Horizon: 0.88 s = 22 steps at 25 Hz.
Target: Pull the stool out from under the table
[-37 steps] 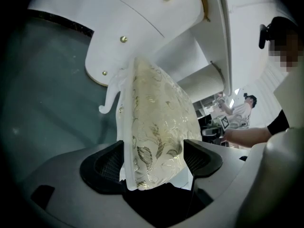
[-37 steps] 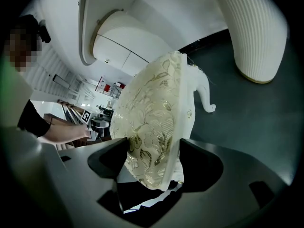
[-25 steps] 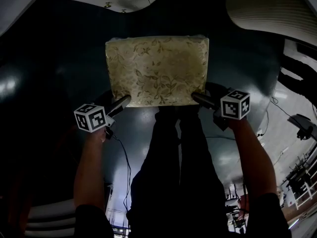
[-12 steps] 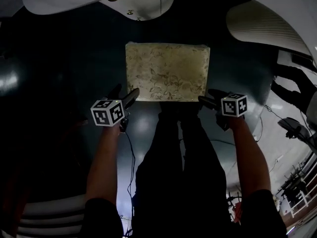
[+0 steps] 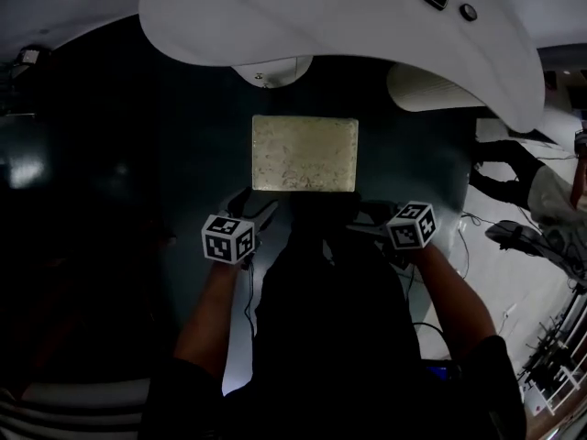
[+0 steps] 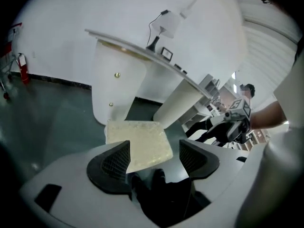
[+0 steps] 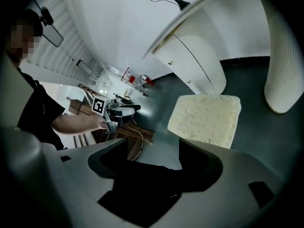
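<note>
The stool (image 5: 304, 152), a rectangular seat with a pale floral cushion, stands on the dark floor just in front of the white table (image 5: 321, 16). It also shows in the left gripper view (image 6: 137, 141) and the right gripper view (image 7: 206, 118). My left gripper (image 5: 261, 211) hovers a little short of the stool's near left corner; its jaws are closing with nothing between them (image 6: 152, 158). My right gripper (image 5: 362, 223) is off the near right corner, open and empty (image 7: 152, 158). Neither touches the stool.
A white ribbed column (image 5: 431, 85) rises right of the stool. The table's white pedestal (image 6: 118, 84) stands behind it. My dark-trousered legs (image 5: 321, 282) are between the grippers. A cable (image 5: 248, 291) trails on the floor; clutter (image 5: 541, 236) sits at the far right.
Both grippers have come away from the stool's near corners and drawn back toward me. The view has risen, so the stool looks smaller and the table top has come into sight.
</note>
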Motion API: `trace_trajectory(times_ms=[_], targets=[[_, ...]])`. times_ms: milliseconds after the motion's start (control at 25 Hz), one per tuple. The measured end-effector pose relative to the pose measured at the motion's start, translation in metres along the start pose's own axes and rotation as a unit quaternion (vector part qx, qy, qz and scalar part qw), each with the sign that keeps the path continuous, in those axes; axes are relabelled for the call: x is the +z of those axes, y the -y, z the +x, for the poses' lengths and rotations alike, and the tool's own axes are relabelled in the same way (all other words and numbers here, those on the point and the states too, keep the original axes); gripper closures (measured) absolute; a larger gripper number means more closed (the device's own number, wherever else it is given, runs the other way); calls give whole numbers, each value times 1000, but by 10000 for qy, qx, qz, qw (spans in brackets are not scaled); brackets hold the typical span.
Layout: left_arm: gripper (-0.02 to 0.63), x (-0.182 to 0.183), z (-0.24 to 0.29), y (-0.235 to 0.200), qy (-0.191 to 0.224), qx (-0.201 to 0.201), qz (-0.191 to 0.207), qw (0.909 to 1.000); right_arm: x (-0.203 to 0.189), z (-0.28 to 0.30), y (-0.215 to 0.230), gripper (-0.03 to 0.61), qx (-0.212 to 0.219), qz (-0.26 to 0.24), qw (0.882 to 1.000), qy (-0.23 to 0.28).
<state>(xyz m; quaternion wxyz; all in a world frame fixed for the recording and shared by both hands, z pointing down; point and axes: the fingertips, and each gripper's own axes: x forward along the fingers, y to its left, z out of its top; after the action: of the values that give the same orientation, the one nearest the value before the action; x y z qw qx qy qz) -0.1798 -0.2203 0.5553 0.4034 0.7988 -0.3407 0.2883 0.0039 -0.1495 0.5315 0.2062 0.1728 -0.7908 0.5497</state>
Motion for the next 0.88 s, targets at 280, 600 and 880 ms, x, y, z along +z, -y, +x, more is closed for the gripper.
trace_trajectory(times_ms=[280, 600, 880], targets=[[336, 41, -45, 102, 487, -386, 546, 9966, 42, -65, -80, 291, 225, -804, 9938, 731], [388, 69, -78, 202, 1021, -531, 656, 9912, 47, -143, -133, 291, 330, -1620, 9775, 1314], [402, 90, -104, 297, 1978, -399, 705, 9769, 7, -215, -155, 291, 322, -2529, 9522, 1686]])
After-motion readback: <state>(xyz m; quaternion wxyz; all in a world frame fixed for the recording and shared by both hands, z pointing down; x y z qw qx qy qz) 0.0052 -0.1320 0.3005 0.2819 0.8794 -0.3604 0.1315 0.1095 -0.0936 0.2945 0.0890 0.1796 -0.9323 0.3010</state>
